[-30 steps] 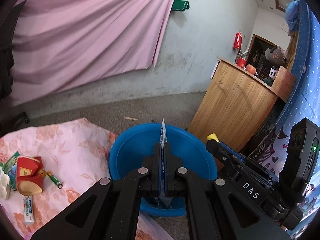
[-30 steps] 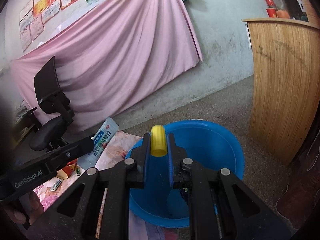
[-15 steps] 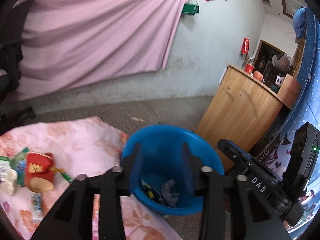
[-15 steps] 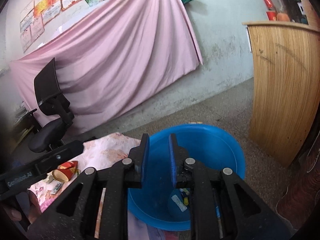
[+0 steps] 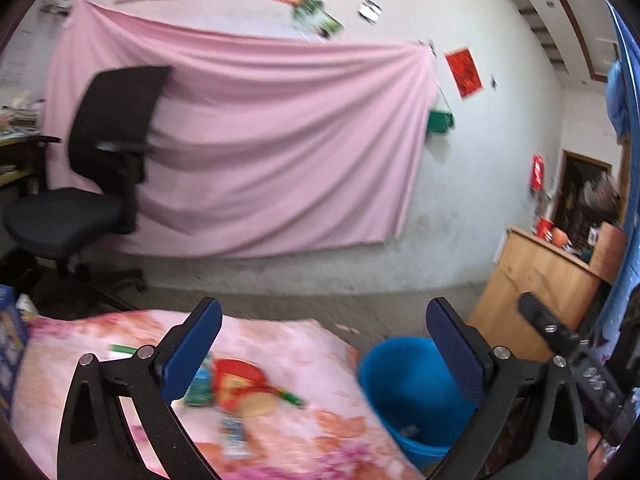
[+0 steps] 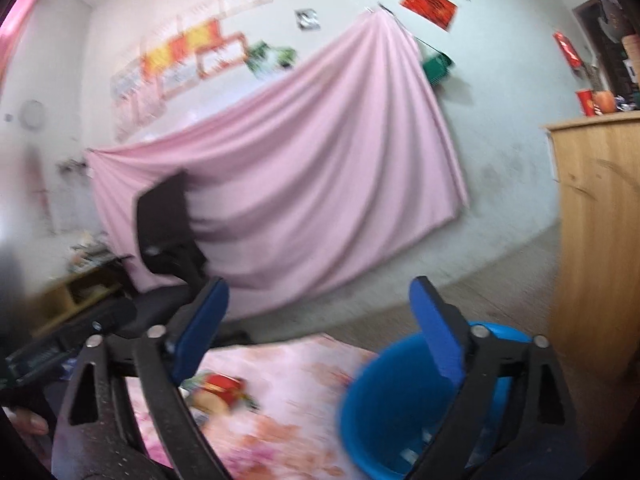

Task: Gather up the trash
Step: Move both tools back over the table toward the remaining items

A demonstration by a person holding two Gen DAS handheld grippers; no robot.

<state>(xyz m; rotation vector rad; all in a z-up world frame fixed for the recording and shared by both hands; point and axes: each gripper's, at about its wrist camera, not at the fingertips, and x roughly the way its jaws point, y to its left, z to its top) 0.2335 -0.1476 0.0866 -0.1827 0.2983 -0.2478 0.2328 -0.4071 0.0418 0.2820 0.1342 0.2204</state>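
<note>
Frames blurred. Left gripper (image 5: 324, 344) is hanging with jaws spread wide, gripping nothing. Trash (image 5: 240, 388) is lying mid-cloth (image 5: 280, 344), just left of centre: red carton, green wrapper, small tube. Bin (image 5: 404, 384) is sitting at the cloth's right edge. Right gripper (image 6: 320, 320) is likewise standing spread and empty.

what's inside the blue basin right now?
The blue basin holds a little litter at the bottom: one pale scrap shows in the left wrist view, too blurred to identify. The left gripper finger and the near wall cover the rest.
</note>
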